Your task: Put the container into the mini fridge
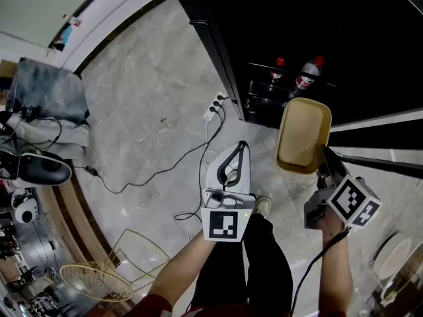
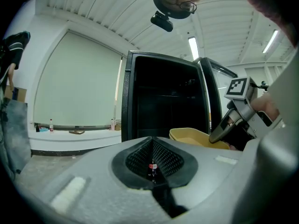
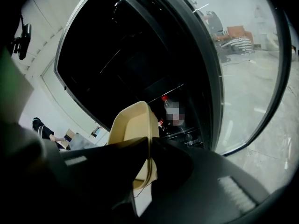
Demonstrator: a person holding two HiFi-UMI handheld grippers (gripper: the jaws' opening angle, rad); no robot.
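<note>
A tan, shallow plastic container [image 1: 303, 134] hangs in the air just in front of the open mini fridge [image 1: 317, 38]. My right gripper [image 1: 325, 153] is shut on its near rim; in the right gripper view the rim of the container [image 3: 133, 125] runs between the dark jaws of the gripper [image 3: 150, 146]. Two red-capped bottles [image 1: 294, 72] stand on a shelf inside the dark fridge. My left gripper [image 1: 231, 167] is lower and to the left, over the floor, with its white jaws shut on nothing. The left gripper view shows the fridge [image 2: 163, 97] and the container [image 2: 196, 136] ahead.
The fridge's glass door [image 3: 219, 78] stands open to the right. A white power strip [image 1: 213, 107] with cables lies on the marble floor beside the fridge. At lower left is a wire basket [image 1: 92, 279], and a grey cloth-covered seat [image 1: 46, 91] sits at far left.
</note>
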